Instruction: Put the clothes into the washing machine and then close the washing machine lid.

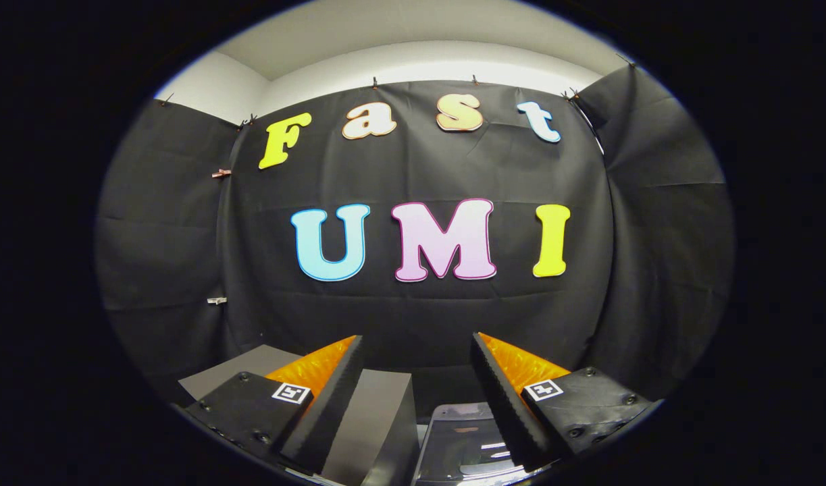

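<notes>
the gripper (416, 347) is held level and faces the booth's black cloth wall (419, 169), its two fingers spread wide with nothing between them — released, grasping nothing. the thing the task turns on lies below the fingers rather than ahead of them: a dark, glossy, rounded panel (463, 442) shows low down, between the fingers and nearer the right one, and it looks like the washing machine's lid or top, though too little of it is visible to be sure. beside it, towards the left finger, stands a plain grey box (379, 418), and a flat grey surface (240, 368) shows beyond the left finger. no clothes can be made out. so the coming move is judged to be downward — the gripper would need to tip down to bring the machine and any clothes into its line.
</notes>
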Demonstrator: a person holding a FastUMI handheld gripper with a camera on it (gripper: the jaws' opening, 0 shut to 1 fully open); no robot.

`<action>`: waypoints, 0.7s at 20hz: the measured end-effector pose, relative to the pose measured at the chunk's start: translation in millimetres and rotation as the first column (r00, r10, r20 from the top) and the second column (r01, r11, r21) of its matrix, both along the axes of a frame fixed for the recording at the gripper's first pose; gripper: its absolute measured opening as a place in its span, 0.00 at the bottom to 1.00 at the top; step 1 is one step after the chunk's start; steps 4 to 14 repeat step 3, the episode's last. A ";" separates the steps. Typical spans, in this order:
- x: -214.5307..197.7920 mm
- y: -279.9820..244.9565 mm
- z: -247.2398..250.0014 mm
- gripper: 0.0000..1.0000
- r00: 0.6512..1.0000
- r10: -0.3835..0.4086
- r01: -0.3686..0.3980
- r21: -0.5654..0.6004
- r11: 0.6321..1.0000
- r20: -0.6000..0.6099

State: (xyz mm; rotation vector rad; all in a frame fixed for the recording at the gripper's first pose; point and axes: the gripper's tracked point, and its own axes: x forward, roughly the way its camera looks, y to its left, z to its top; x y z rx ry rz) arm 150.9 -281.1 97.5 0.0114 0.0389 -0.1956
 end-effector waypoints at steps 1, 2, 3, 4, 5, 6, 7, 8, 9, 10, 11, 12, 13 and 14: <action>-0.9 -0.1 1.2 0.99 1.000 0.001 -0.001 0.002 1.000 0.002; -0.7 0.2 1.5 0.99 1.000 0.003 -0.003 0.004 1.000 0.004; -1.4 0.0 2.1 0.99 1.000 0.002 -0.002 0.003 1.000 0.004; -1.4 0.0 2.1 0.99 1.000 0.002 -0.002 0.003 1.000 0.004; -1.4 0.0 2.1 0.99 1.000 0.002 -0.002 0.003 1.000 0.004; -1.4 0.0 2.1 0.99 1.000 0.002 -0.002 0.003 1.000 0.004; -1.4 0.0 2.1 0.99 1.000 0.002 -0.002 0.003 1.000 0.004; -1.4 0.0 2.1 0.99 1.000 0.002 -0.002 0.003 1.000 0.004; -1.4 0.0 2.1 0.99 1.000 0.002 -0.002 0.003 1.000 0.004; -1.4 0.0 2.1 0.99 1.000 0.002 -0.002 0.003 1.000 0.004; -1.4 0.0 2.1 0.99 1.000 0.002 -0.002 0.003 1.000 0.004; -1.4 0.0 2.1 0.99 1.000 0.002 -0.002 0.003 1.000 0.004; -1.4 0.0 2.1 0.99 1.000 0.002 -0.002 0.003 1.000 0.004; -1.4 0.0 2.1 0.99 1.000 0.002 -0.002 0.003 1.000 0.004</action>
